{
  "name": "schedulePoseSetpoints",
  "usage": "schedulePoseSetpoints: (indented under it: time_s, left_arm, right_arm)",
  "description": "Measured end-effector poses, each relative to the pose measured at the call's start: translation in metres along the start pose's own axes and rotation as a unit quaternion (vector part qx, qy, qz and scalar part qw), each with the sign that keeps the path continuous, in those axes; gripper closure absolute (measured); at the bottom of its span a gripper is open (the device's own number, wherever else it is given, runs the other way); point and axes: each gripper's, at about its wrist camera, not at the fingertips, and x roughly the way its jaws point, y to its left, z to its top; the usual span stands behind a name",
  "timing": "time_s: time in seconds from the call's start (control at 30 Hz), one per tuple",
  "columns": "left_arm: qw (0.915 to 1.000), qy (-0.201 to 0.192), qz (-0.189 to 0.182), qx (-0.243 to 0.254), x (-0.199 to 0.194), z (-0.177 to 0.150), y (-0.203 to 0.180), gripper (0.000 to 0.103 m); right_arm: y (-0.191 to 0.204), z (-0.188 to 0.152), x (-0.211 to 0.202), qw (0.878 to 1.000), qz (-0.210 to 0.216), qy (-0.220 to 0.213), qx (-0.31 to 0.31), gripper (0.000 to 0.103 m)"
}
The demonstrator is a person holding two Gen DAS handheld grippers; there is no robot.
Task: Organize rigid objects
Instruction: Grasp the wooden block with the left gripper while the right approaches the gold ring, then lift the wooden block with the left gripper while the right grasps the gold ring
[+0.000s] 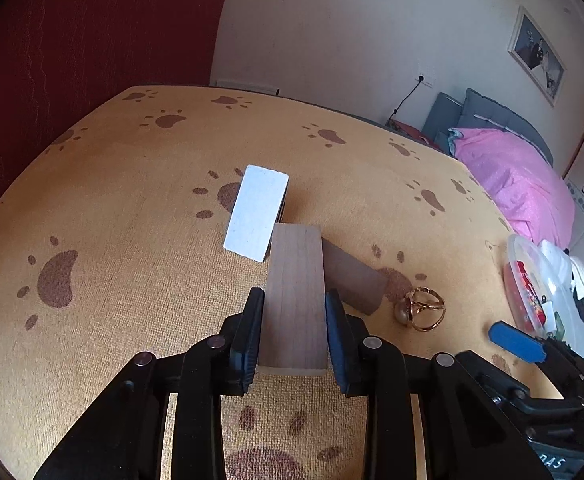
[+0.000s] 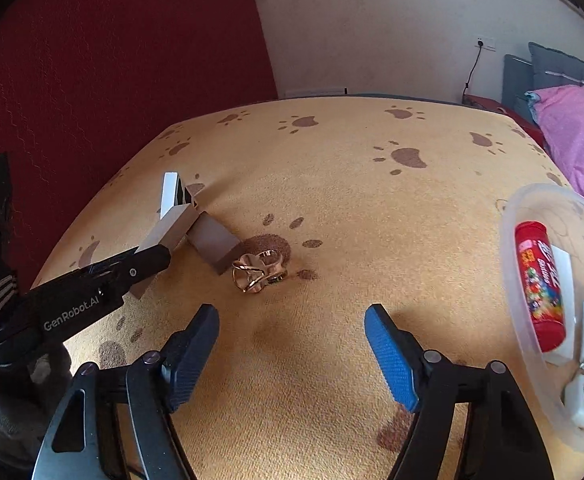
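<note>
My left gripper [image 1: 295,300] is shut on a pale wooden block [image 1: 295,280], with its pads pressed on the block's two long sides. In the right wrist view the same block [image 2: 172,228] sticks out of the left gripper [image 2: 132,272] towards a white block [image 2: 170,194]. A darker wooden block [image 1: 353,280] lies just right of the held one. To its right sits a gold ring [image 1: 421,308]. My right gripper [image 2: 292,312] is open and holds nothing. The ring [image 2: 258,270] lies on the cloth a short way ahead of it.
The table is covered by a yellow cloth [image 2: 371,220] with brown paw prints. A clear plastic tub [image 2: 507,240] at the right holds a red tube [image 2: 537,284], a mahjong tile [image 2: 583,398] and other small items. A red wall and a bed with pink bedding stand behind.
</note>
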Motion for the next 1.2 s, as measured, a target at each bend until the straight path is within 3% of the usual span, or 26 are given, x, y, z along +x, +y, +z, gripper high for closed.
schedulePoseSetpoints:
  time_s: [0.53, 0.63, 0.83, 1.03, 1.2]
  left_arm:
    - [0.9996, 0.01, 0.008, -0.025, 0.005, -0.001, 0.011, 0.066]
    - [0.9996, 0.011, 0.008, -0.026, 0.006, -0.001, 0.01, 0.065]
    - [0.9997, 0.01, -0.004, -0.02, 0.007, 0.0, 0.007, 0.045]
    - [0.9997, 0.01, -0.007, -0.019, 0.011, 0.003, 0.007, 0.046]
    - [0.9997, 0.013, -0.011, -0.015, 0.013, 0.004, 0.006, 0.067]
  right_arm:
    - [0.019, 0.02, 0.034, 0.998, 0.003, 0.012, -0.054, 0.064]
    - [0.019, 0.019, 0.034, 0.999, 0.003, 0.009, -0.054, 0.065]
    - [0.016, 0.016, 0.027, 0.999, 0.005, 0.001, -0.036, 0.066]
    - [0.01, 0.009, 0.008, 1.0, 0.012, -0.016, -0.013, 0.066]
    - [0.007, 0.004, -0.009, 0.999, 0.014, -0.032, 0.005, 0.066]
